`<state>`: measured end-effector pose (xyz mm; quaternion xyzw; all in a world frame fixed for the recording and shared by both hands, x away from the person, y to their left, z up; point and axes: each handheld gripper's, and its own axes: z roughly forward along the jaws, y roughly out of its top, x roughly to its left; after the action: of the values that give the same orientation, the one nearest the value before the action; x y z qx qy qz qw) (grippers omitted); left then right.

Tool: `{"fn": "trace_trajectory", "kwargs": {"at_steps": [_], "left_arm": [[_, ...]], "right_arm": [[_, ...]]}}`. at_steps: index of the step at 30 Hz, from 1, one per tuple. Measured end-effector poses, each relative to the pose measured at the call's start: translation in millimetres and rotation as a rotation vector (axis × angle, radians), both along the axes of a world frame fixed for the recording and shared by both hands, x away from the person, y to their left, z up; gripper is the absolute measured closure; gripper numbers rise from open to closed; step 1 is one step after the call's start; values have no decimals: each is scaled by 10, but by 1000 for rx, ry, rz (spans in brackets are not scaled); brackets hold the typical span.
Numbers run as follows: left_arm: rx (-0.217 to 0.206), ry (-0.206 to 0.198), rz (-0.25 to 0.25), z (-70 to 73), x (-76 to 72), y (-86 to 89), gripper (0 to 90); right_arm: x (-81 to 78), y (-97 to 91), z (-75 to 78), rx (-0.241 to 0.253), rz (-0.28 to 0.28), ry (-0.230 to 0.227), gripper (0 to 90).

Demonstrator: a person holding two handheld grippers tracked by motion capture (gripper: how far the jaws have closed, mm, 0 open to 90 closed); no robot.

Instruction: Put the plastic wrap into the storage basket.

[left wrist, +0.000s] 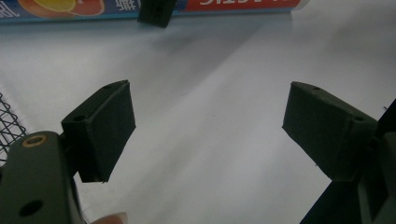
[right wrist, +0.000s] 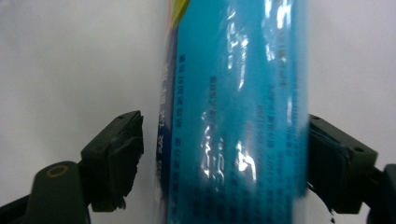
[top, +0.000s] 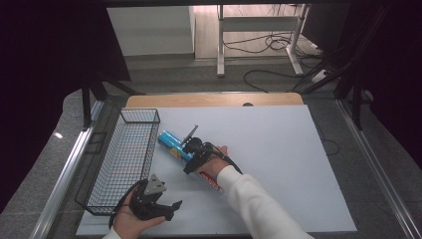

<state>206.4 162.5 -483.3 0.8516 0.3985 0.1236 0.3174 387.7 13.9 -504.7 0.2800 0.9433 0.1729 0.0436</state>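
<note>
A blue tube (top: 170, 141) with a red lower end lies slanted on the white table (top: 283, 164), just right of a wire basket (top: 140, 110). My right gripper (top: 190, 152) sits over the tube's middle. In the right gripper view the tube (right wrist: 233, 116) stands between the jaws of the right gripper (right wrist: 224, 158). The left finger (right wrist: 116, 154) is a small gap off it and the other finger is at its edge, so the gripper is open. My left gripper (top: 173, 210) rests near the front edge, open and empty (left wrist: 208, 130), facing the tube (left wrist: 93, 7).
The black wire basket stands along the table's left side, and its mesh (left wrist: 9, 121) lies close to my left gripper. A wooden table edge (top: 214, 99) runs along the back. Cables and a desk frame (top: 259, 45) are on the floor beyond.
</note>
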Motion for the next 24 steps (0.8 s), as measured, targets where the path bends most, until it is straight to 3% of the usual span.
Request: {"fn": "trace_trajectory", "kwargs": {"at_steps": [3, 11, 19, 24], "left_arm": [[0, -1, 0, 1, 1, 5, 170], [-1, -2, 3, 1, 1, 8, 170], [-1, 0, 5, 0, 11, 24, 170], [-1, 0, 5, -1, 13, 26, 170]], "right_arm": [[3, 16, -25, -38, -1, -11, 295], [51, -10, -34, -48, -9, 17, 320], [109, -85, -29, 13, -30, 71, 325], [135, -162, -25, 80, -45, 108, 326]]}}
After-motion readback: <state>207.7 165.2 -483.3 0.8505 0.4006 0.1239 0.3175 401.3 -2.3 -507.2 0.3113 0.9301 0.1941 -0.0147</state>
